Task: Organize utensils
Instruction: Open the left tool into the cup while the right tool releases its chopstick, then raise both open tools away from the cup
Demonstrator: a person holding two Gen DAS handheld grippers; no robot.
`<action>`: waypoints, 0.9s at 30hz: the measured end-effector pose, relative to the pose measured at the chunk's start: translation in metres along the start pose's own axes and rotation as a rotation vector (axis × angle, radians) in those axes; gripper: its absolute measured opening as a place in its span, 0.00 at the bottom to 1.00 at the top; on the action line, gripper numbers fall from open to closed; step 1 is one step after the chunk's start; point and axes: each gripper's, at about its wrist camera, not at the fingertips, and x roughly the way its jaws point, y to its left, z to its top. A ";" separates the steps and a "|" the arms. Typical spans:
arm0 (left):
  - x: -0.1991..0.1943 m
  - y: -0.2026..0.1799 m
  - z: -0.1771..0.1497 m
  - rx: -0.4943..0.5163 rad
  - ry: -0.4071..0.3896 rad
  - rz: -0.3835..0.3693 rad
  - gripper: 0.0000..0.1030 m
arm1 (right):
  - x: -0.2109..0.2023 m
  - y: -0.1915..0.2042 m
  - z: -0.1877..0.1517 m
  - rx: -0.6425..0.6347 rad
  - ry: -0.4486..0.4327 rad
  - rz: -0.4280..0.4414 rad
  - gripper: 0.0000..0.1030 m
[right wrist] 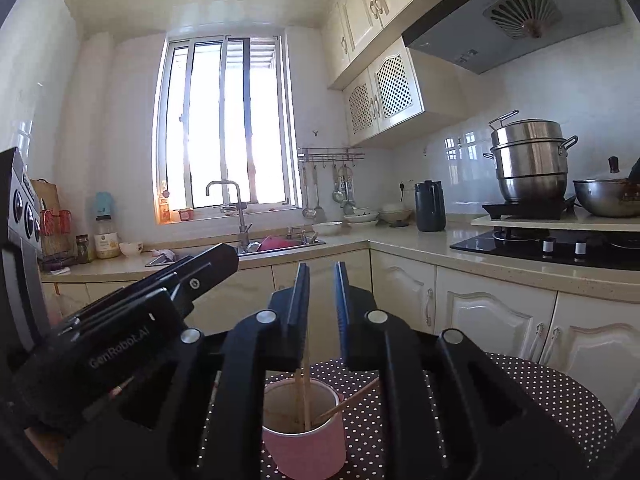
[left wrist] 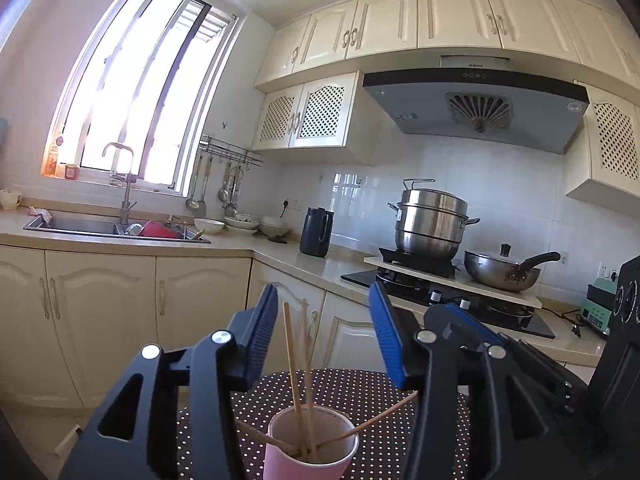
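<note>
Several chopsticks (left wrist: 294,376) stand in the pink cup (left wrist: 310,446); left claw (left wrist: 326,336) spread wide, right claw (right wrist: 322,312) narrowly parted.

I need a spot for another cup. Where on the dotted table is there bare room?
The dotted table is bare right of the pink cup, out to its round edge. Behind the cup is a narrower bare strip. Around the cup it is crowded: chopsticks lean outward, and both grippers hang above.
</note>
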 end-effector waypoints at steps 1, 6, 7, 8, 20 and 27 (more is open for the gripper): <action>-0.003 -0.001 0.002 0.003 0.003 -0.002 0.48 | -0.003 0.001 0.002 -0.003 -0.001 -0.003 0.14; -0.021 -0.007 0.015 0.021 0.009 -0.005 0.52 | -0.023 0.006 0.015 -0.021 -0.007 -0.037 0.21; -0.024 -0.007 0.017 0.021 0.008 -0.005 0.53 | -0.026 0.006 0.017 -0.020 -0.008 -0.044 0.23; -0.029 -0.008 0.020 0.021 0.009 -0.001 0.54 | -0.031 0.006 0.020 -0.017 -0.012 -0.048 0.28; -0.081 -0.029 0.033 0.078 0.029 0.009 0.58 | -0.084 0.015 0.034 -0.035 0.001 -0.075 0.44; -0.099 -0.039 0.021 0.114 0.074 0.006 0.59 | -0.107 0.016 0.026 -0.038 0.047 -0.095 0.45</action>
